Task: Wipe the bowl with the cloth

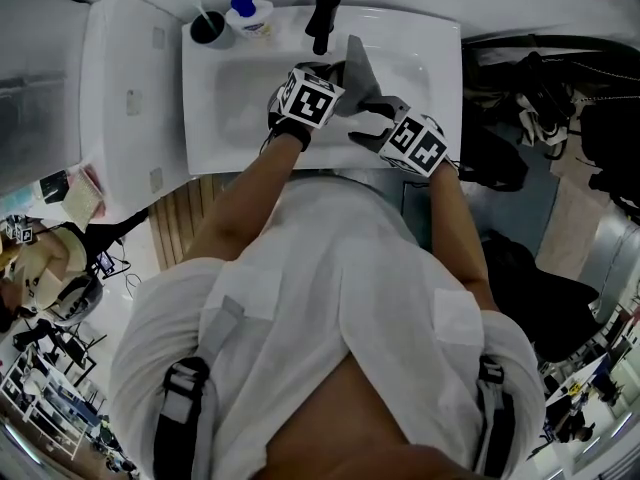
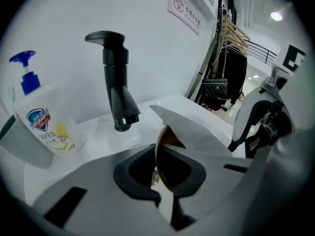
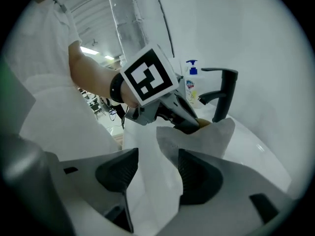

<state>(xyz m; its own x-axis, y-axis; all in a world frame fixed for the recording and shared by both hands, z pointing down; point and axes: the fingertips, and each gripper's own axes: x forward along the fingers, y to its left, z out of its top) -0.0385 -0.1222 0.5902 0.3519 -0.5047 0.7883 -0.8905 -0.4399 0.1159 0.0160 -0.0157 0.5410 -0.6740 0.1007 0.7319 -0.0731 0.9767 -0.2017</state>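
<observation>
1. The washbasin [image 1: 232, 108] is hard and lies under everything. The bowl [image 2: 170, 149] and the cloth [image 2: 199, 129] hang over its right half, nearer the front edge than the faucet [image 1: 323, 18] at the back edge. Anything let go would likely drop straight onto the hard surface.
2. The cloth lies draped over the bowl, and one flap hangs down between the jaws of the right gripper [image 3: 157, 173]. Those jaws stand wide and neither pad presses the fabric. Nothing pins the cloth (it only rests there), so it could slide off into the basin before a wipe starts.
3. The left gripper [image 2: 157, 177] holds the bowl by its thin rim alone, its jaws nearly together on the wall. A firm sideways rub could twist the bowl in that narrow pinch or pull it free.
4. The soap bottle [image 1: 247, 13] and cup [image 1: 208, 28] stand at the back left corner, well apart from the work and probably safe.
5. For the pose, both forearms reach forward over the front edge and converge. The left gripper points toward the faucet. The right one comes in from the right, close beside it and facing it.
</observation>
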